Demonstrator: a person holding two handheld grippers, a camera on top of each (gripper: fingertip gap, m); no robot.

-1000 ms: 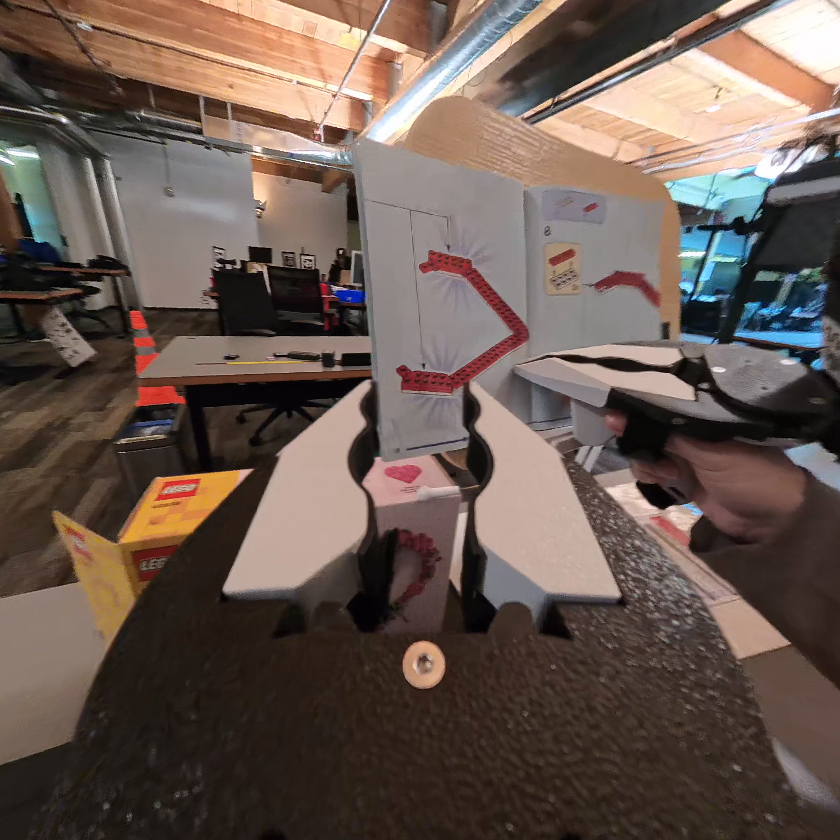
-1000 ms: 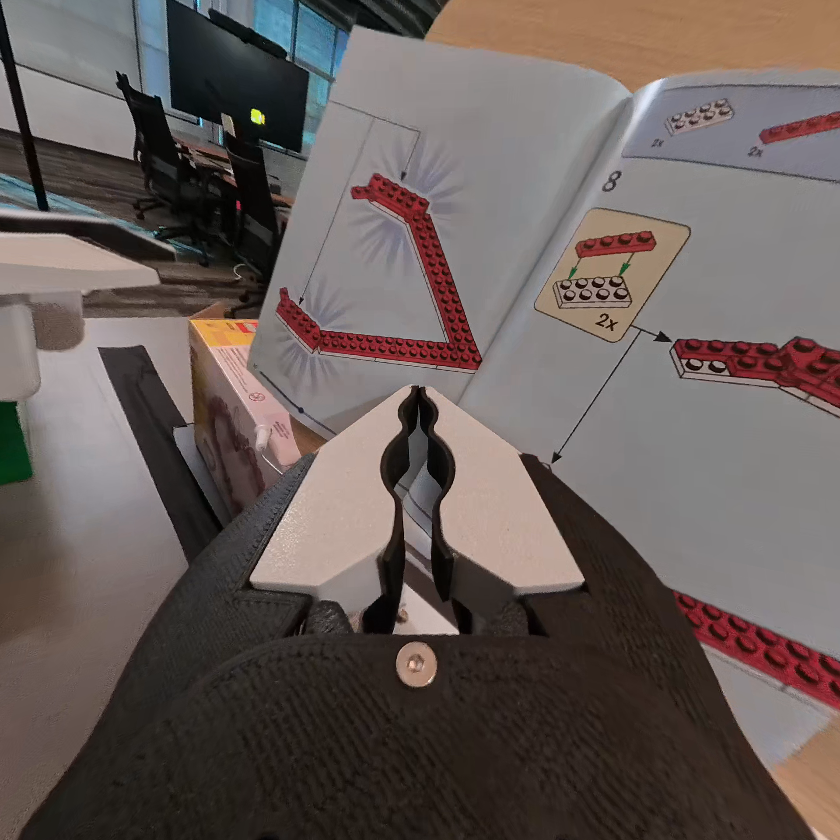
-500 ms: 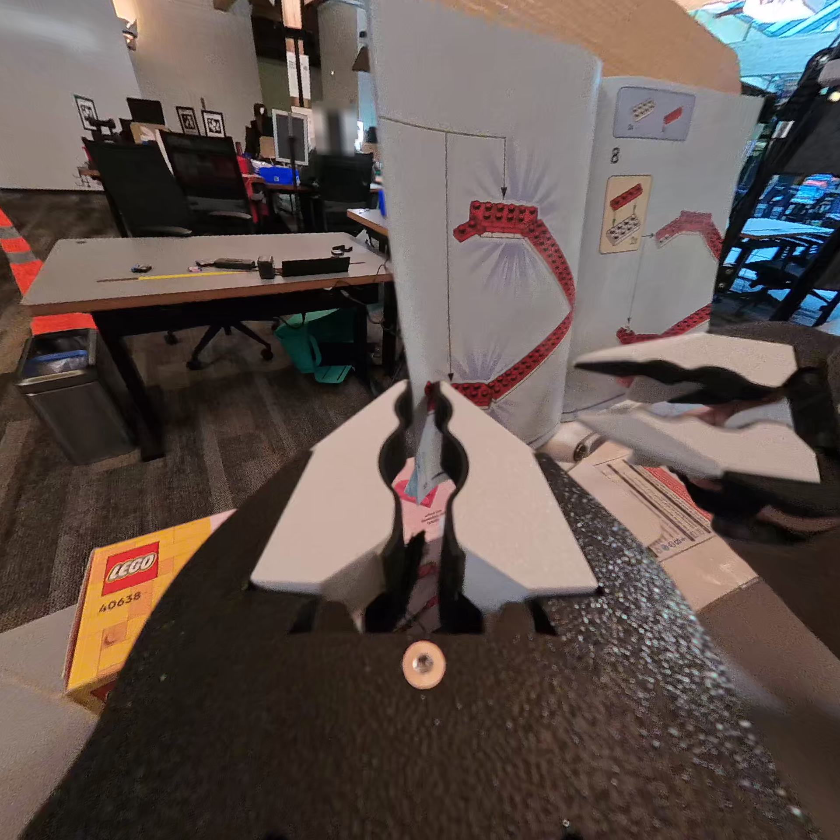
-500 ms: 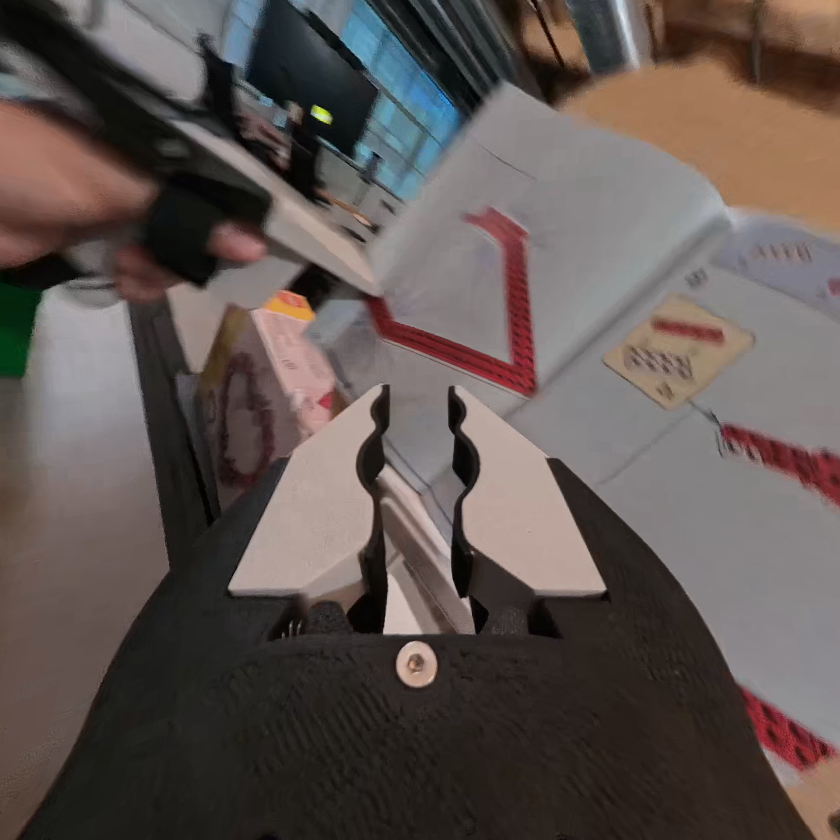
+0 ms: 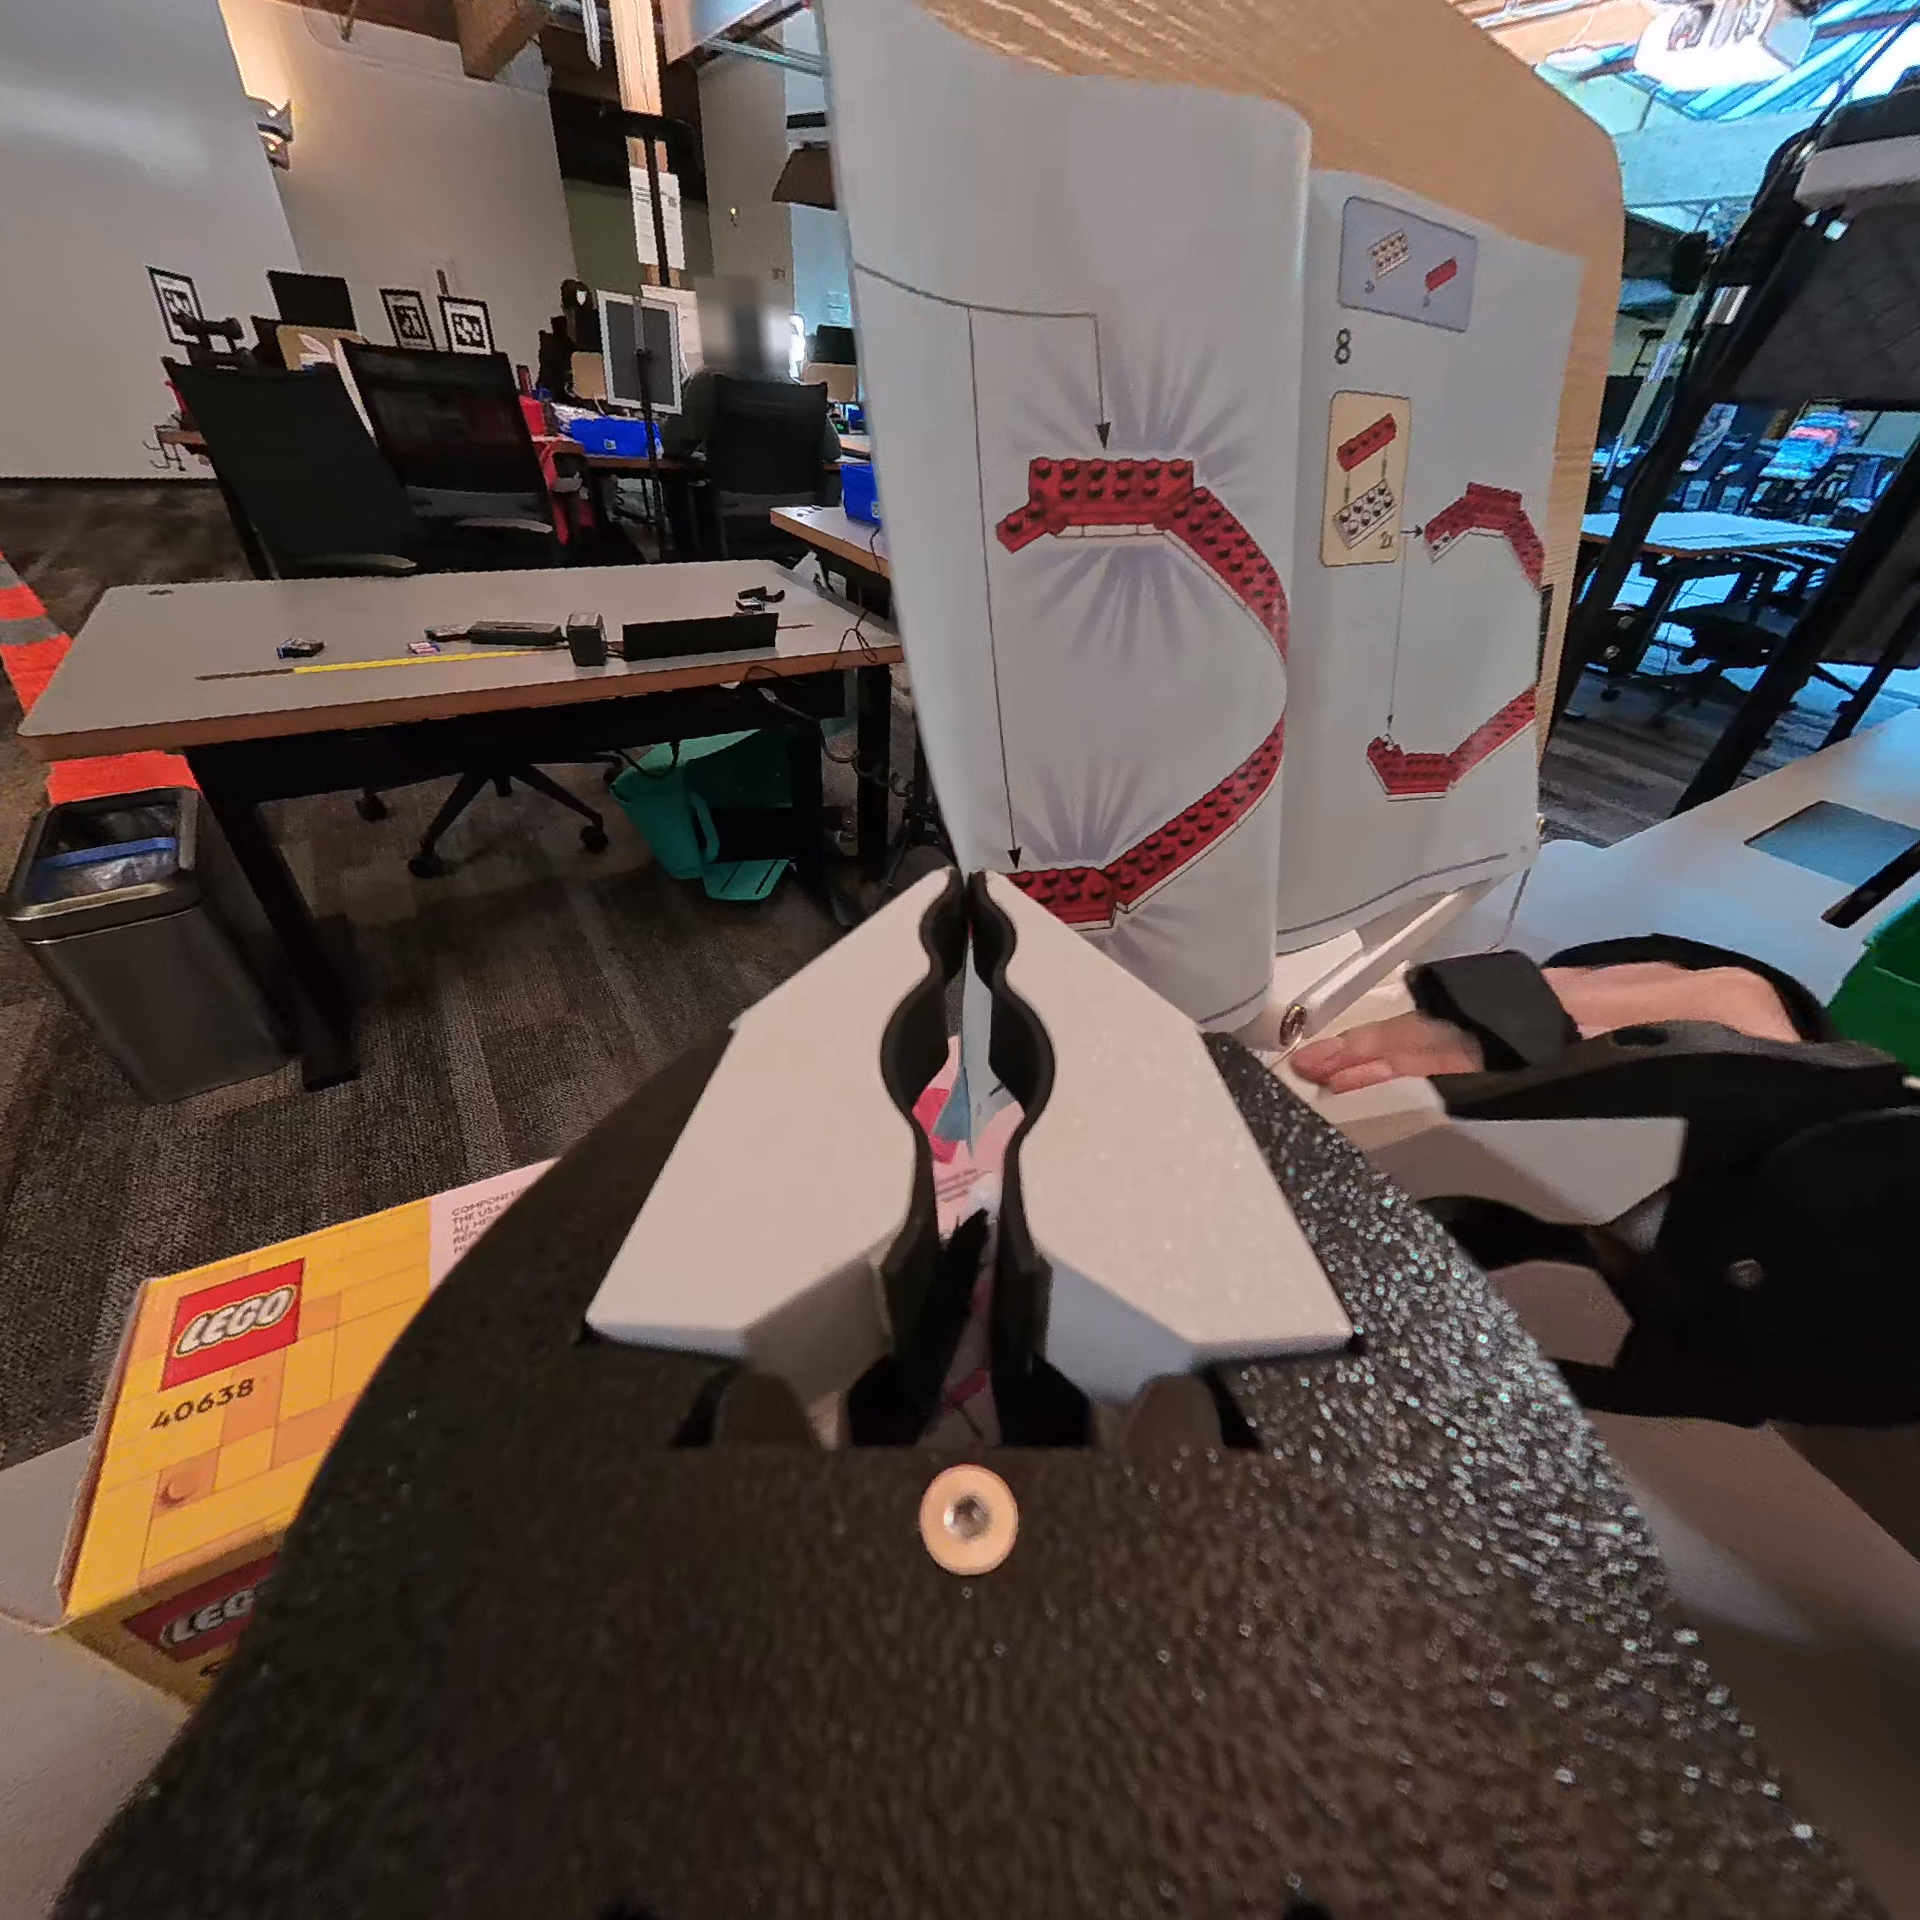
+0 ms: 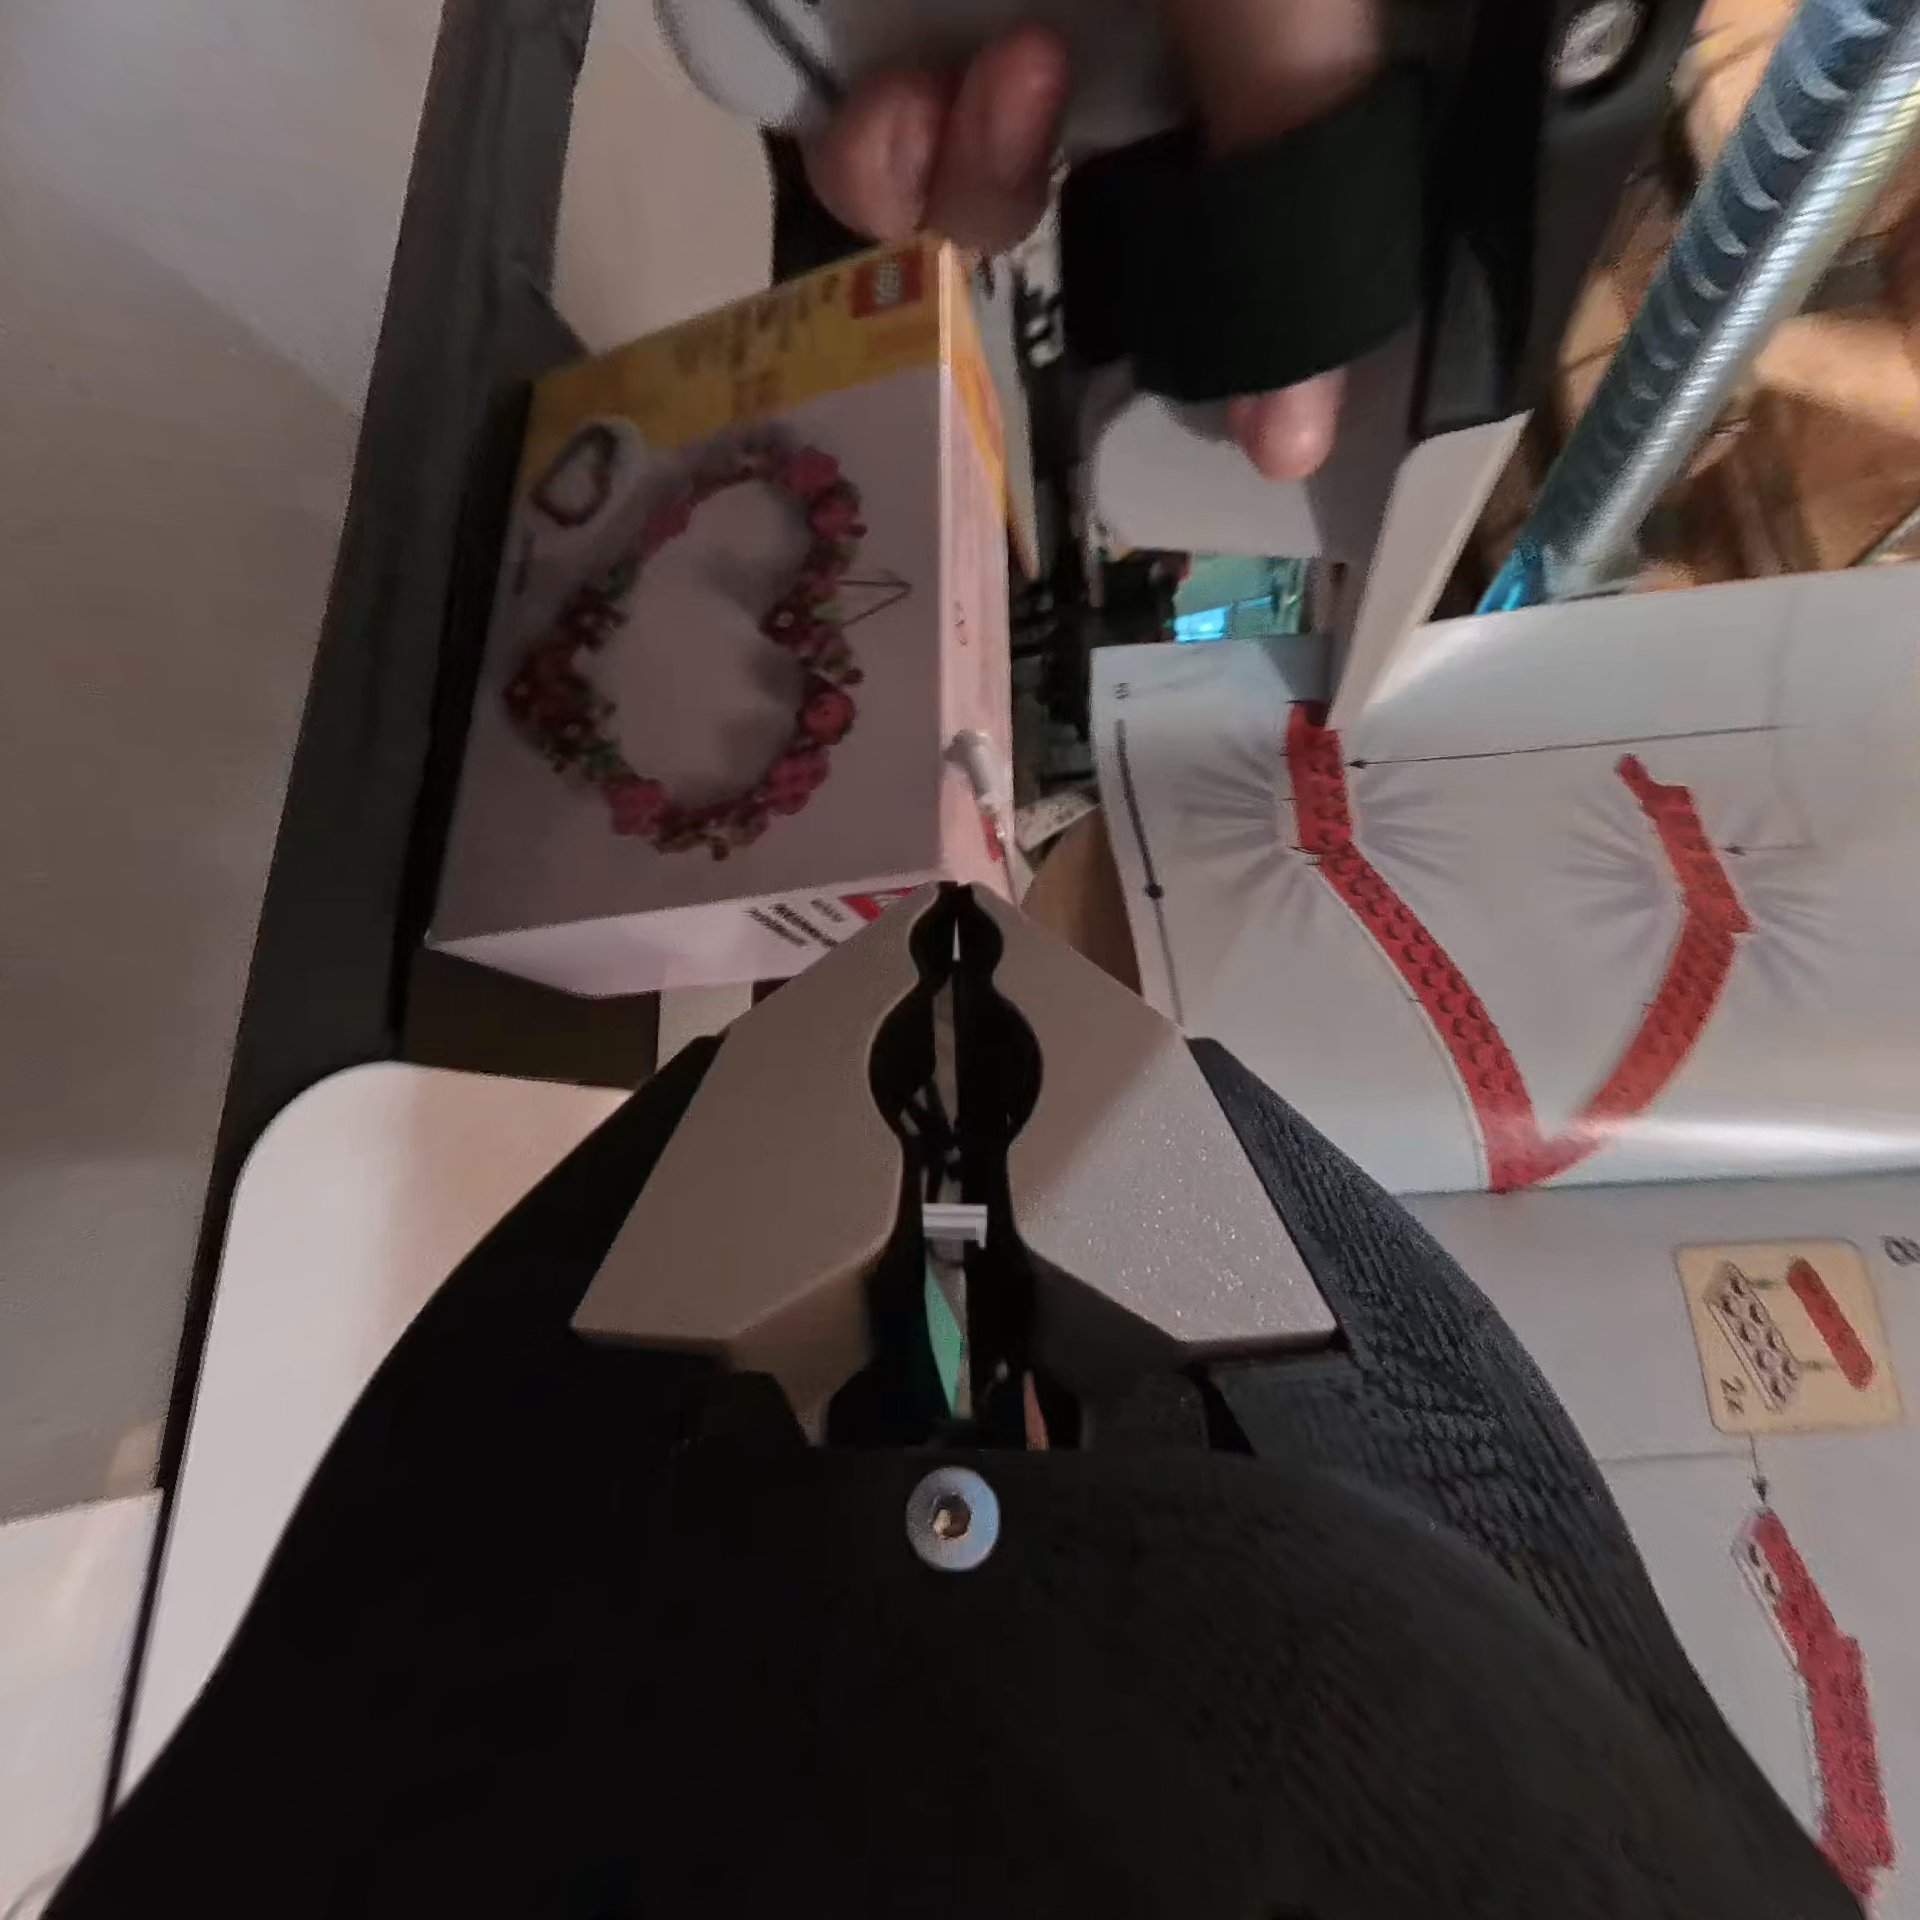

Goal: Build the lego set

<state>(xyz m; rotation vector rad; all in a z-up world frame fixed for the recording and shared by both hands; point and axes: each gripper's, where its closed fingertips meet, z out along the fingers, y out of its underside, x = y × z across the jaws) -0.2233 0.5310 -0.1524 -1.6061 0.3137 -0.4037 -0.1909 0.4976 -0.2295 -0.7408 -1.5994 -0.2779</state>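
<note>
The open instruction booklet (image 5: pixel 1091 675) stands upright, its pages showing a red brick chain. My left gripper (image 5: pixel 968 888) is shut on the lower edge of its left page. In the right wrist view the booklet (image 6: pixel 1507 935) lies to the right, and a left gripper finger (image 6: pixel 1403 561) pinches the page corner. My right gripper (image 6: pixel 954 896) is shut, rolled on its side, with its tip at the corner of the set's box (image 6: pixel 707 675); I see nothing held in it. The hand (image 5: pixel 1621 1013) holding it shows low and right of the booklet.
The yellow end of the box (image 5: pixel 208 1403) lies at the lower left on the white table (image 6: pixel 156 520). A black strip (image 6: pixel 343 623) crosses the table. A green object (image 5: pixel 1881 987) sits at the right. A desk (image 5: pixel 416 644), chairs and a bin (image 5: pixel 114 935) stand beyond. My hands' fingertips stand some 9 cm from each other.
My left gripper closed on the page's lower edge. My right gripper let go of the booklet, swung down and left while rolling onto its side, and shut again.
</note>
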